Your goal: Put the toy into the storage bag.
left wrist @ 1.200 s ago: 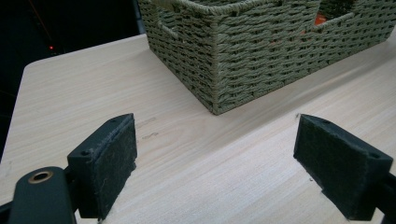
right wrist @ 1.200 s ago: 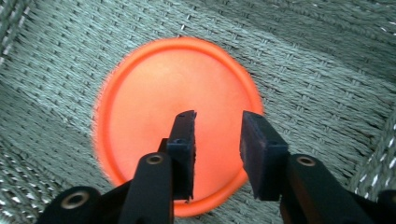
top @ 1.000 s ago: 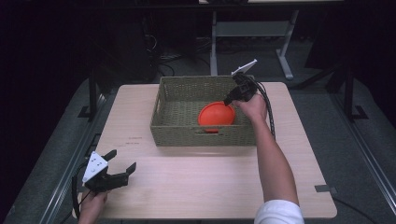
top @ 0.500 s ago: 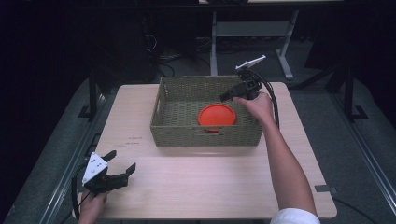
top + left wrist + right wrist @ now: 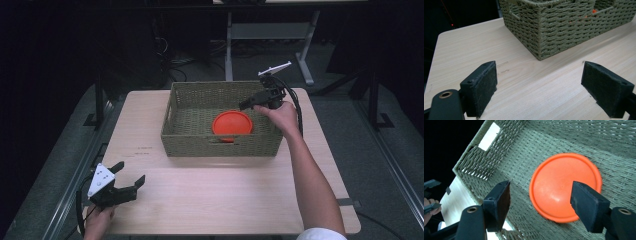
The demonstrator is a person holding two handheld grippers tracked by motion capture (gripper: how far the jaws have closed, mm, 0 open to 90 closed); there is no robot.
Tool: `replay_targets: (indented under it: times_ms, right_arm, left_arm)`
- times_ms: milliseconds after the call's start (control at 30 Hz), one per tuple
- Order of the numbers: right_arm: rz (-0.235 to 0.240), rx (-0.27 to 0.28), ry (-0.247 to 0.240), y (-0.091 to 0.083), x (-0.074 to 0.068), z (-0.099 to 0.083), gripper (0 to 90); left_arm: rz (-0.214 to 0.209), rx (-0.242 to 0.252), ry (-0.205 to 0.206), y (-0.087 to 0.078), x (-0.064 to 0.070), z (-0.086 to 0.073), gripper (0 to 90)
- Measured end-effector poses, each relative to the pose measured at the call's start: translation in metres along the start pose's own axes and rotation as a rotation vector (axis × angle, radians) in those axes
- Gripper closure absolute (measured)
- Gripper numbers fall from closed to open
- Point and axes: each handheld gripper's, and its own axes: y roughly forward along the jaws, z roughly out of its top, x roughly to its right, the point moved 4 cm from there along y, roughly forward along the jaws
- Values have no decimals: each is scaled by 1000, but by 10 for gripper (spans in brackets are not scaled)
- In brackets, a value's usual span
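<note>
An orange round disc lies upside down on the floor of a woven green basket at the far middle of the table. My right gripper hovers open above the basket's right part, over the disc, apart from it. Near the front left corner of the table, my left gripper is open and holds nothing. It points toward the basket, whose near corner is close ahead.
The light wooden table has bare surface between the basket and its front edge. Dark floor and a metal stand lie beyond the far edge. A cable trails from the right gripper.
The right gripper has let go of the orange disc, which now lies flat in the basket, and has risen up and to the right. The left gripper has stayed put.
</note>
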Motion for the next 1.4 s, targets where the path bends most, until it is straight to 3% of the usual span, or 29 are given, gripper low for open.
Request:
replay_targets:
  times_ms: [400,633,1067,1400]
  right_arm:
    - [39,32,-13,-11,-10,-5,257]
    - [81,55,-21,-28,-14,-16,206]
    - [114,92,-64,-52,-21,-40,207]
    - [137,84,-92,-56,-29,-55,204]
  left_arm:
    - [1,2,-5,-2,0,0,127]
    - [-3,1,-7,-1,1,0,127]
    - [-6,0,-7,0,3,0,127]
    - [-7,-5,-5,0,3,0,127]
